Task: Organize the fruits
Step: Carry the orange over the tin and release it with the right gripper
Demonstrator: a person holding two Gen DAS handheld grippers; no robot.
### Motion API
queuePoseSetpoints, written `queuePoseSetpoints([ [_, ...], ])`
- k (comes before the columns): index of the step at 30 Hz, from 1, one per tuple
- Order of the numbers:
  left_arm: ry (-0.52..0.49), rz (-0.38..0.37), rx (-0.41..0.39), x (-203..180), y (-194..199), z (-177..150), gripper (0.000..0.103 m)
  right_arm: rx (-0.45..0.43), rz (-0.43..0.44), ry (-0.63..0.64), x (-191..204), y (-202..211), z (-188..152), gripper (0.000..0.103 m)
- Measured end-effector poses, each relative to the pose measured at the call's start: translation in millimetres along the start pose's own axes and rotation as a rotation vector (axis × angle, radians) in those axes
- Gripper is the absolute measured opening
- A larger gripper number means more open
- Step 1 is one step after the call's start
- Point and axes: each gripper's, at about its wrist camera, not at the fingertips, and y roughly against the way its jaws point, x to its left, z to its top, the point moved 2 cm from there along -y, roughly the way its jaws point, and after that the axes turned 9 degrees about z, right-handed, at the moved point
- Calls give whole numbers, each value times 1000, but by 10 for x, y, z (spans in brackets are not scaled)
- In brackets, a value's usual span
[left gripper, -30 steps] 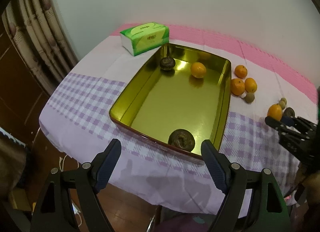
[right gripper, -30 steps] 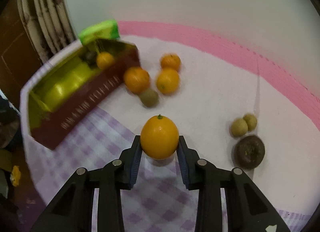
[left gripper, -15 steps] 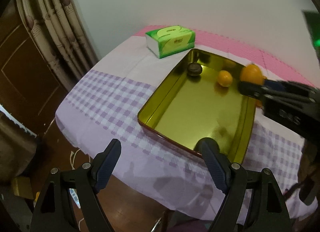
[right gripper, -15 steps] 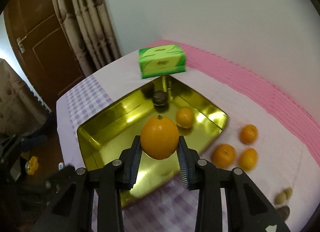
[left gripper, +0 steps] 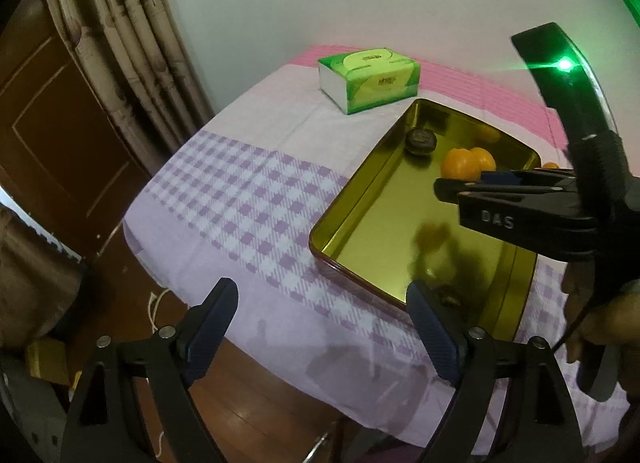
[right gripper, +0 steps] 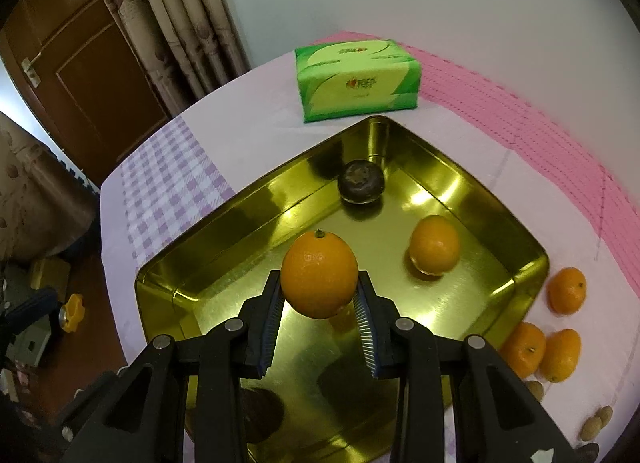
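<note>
My right gripper [right gripper: 320,313] is shut on an orange [right gripper: 319,274] and holds it above the middle of the gold tray [right gripper: 460,189]. In the tray lie another orange [right gripper: 434,245] and a dark round fruit [right gripper: 361,182] at the far end; a second dark fruit [right gripper: 260,411] lies at the near end. The right gripper [left gripper: 460,183] with its orange [left gripper: 460,164] also shows in the left wrist view over the tray [left gripper: 348,215]. My left gripper [left gripper: 322,327] is open and empty, off the table's near edge.
A green tissue box [right gripper: 356,77] stands beyond the tray. Three oranges [right gripper: 566,290] and several small brown fruits [right gripper: 600,421] lie on the cloth right of the tray. A curtain [left gripper: 132,51] and a door stand to the left.
My right gripper has carried the orange from the cloth on the right to above the tray. My left gripper has swung left and back from the tray.
</note>
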Motion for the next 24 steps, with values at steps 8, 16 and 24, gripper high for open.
queuePoseSetpoints([
  [8,-7,4,12,-17,-18,-1,88,12,0,-8,42,-126,84,32],
  [16,-6,4,23,-16,-40,-19,89,-7,20,-39,57,-154,156,34],
  [24,-11,5,25,-45,-48,-19,89,-110,63,-61,57,123,164,35],
])
